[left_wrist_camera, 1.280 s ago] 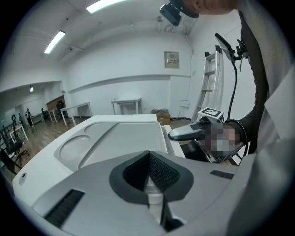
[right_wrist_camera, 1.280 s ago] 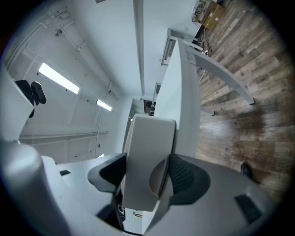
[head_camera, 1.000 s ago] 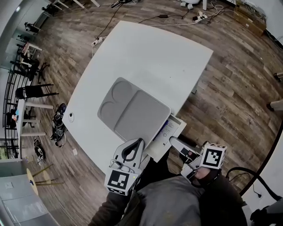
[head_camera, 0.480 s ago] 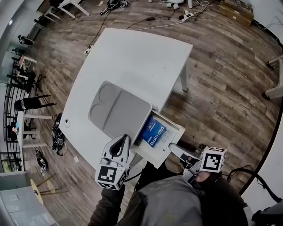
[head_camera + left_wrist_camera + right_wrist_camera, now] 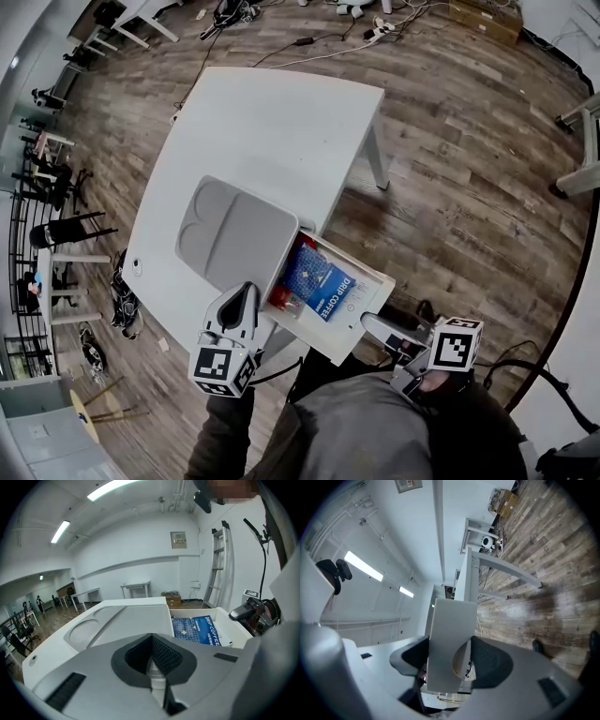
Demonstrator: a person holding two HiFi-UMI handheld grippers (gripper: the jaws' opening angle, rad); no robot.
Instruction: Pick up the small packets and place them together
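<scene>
Right gripper: my jaws grasp the drawer front. Left gripper: jaws clenched, empty; blue packets just beyond.

Blue packet (white lettering), grey tray — white drawer

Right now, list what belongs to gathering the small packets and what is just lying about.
Belongs to the job: blue drip-coffee packet; small red packet beside it; open white drawer holding both; right gripper, shut on the drawer's front; left gripper, shut, empty; grey moulded tray, likely the gathering spot.

Just lying about: cables on the wooden floor; black chairs at the left edge.
</scene>
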